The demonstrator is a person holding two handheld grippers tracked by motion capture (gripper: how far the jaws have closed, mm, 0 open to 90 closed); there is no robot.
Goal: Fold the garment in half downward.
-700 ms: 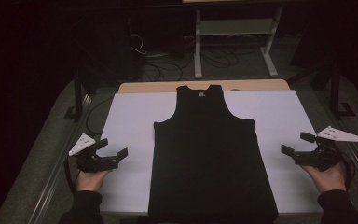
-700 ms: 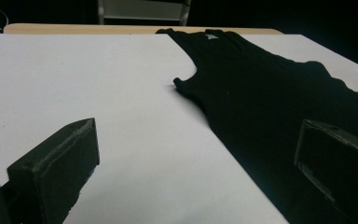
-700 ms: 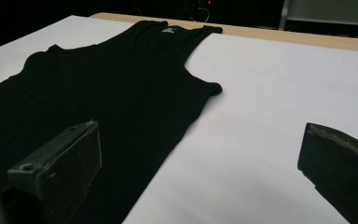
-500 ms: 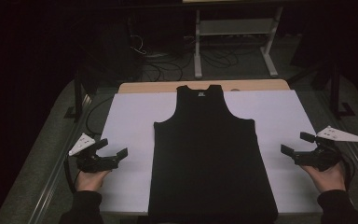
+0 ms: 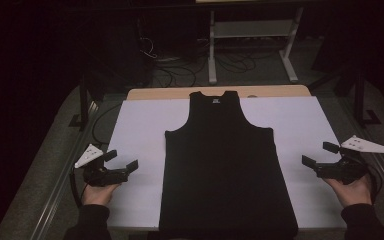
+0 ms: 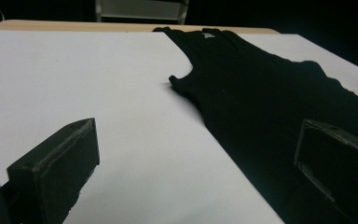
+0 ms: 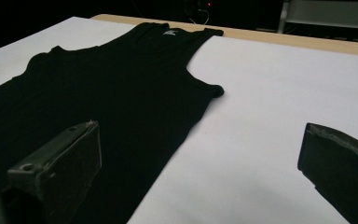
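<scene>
Near edge: left tool and right tool, jaws spread wide, nothing between them, flanking the black tank top. Top lies flat, centred on white tabletop, neckline at far edge. Beyond: metal stand, cables on floor.

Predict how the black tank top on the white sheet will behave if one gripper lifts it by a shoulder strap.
The black tank top lies flat and thin, so it would probably droop and fold limply. It looks light for its size. Pushed, it would likely bunch up on the white sheet rather than slide whole.
</scene>
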